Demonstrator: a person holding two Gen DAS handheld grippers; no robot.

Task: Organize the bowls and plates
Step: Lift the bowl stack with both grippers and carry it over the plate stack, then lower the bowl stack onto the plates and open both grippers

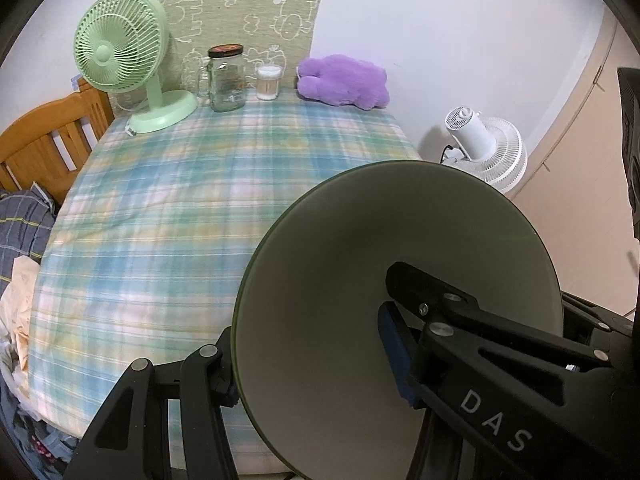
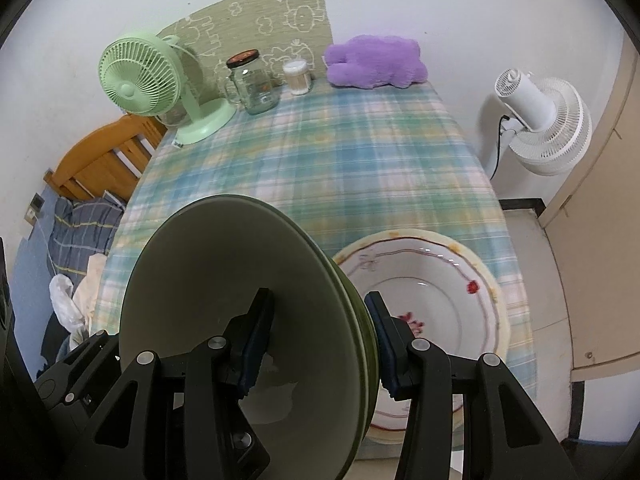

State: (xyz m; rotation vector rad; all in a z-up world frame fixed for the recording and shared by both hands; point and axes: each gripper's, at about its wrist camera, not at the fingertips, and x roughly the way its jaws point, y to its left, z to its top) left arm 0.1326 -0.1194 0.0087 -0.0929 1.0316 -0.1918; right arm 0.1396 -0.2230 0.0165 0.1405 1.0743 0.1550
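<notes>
Left tongs clamp a green plate's rim, tilted above the plaid desk. Right tongs grip a green bowl beside a floral plate.

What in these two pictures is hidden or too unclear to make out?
- Left wrist view: the green plate in the left gripper hides the table's near right part; its lower edge is cut off by the frame.
- Right wrist view: the green dish in the right gripper covers part of the flowered plate; whether it is one piece or two stacked is unclear.
- Both views: the contents of the glass jar are too small to identify.
</notes>
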